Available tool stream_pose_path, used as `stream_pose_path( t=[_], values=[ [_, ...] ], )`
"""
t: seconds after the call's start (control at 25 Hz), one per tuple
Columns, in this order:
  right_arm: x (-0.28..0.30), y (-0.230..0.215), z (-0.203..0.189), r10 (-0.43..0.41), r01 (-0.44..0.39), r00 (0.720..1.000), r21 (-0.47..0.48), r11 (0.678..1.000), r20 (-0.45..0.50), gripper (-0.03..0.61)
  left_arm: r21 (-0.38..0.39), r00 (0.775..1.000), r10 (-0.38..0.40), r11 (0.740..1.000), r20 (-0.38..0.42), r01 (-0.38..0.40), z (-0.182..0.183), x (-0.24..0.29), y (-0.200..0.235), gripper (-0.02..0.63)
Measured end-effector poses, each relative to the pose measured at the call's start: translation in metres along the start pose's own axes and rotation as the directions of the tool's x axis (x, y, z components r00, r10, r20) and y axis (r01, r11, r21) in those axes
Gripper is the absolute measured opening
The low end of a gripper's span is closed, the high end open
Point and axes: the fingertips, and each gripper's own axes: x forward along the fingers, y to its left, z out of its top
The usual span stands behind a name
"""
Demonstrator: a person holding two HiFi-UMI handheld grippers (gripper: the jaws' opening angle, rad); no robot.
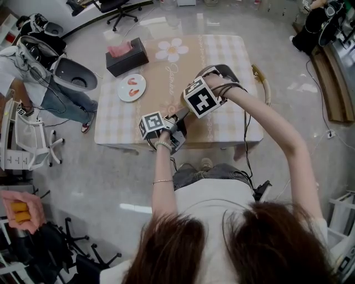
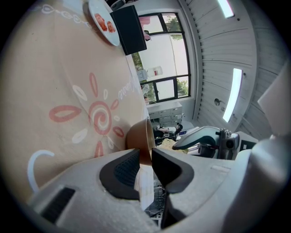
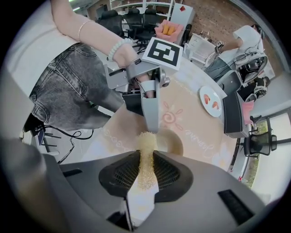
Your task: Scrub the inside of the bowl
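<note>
On the beige patterned table [image 1: 222, 50], near its front edge, stands the brown bowl [image 3: 175, 142]. Fingers of the left gripper [image 2: 145, 164] clamp its rim. Fingers of the right gripper [image 3: 146, 169] pinch a yellow scrubber [image 3: 146, 146] over the bowl.

Floor [image 1: 277, 22]: glossy grey, reflects overhead light. Table [image 1: 222, 50], centre: beige checked cloth w/ flower print. Black office chair [image 1: 119, 12] far left; white swivel chair [image 1: 39, 138] near left. Wooden unit [image 1: 333, 83] far right. Left gripper view: black-framed window [image 2: 166, 59], daylight; strip lights [image 2: 233, 93] on; white drawer units [image 2: 167, 110] below window.
</note>
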Motion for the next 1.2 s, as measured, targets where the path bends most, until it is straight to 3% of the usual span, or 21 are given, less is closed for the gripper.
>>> stream_pose_path(
  t=[0.64,1.2],
  values=[
    [0.000,-0.025,0.008,-0.018,0.018,1.000,-0.015,1.000,0.002,0.079,-0.026,1.000,-0.023,0.999,-0.006,0.023,0.001,0.001,0.002,0.092],
    [-0.003,-0.052,0.008,-0.057,0.052,0.997,0.120,0.991,0.042,0.078,-0.035,1.000,-0.011,0.999,-0.022,0.010,0.001,-0.001,0.000,0.092]
  ],
)
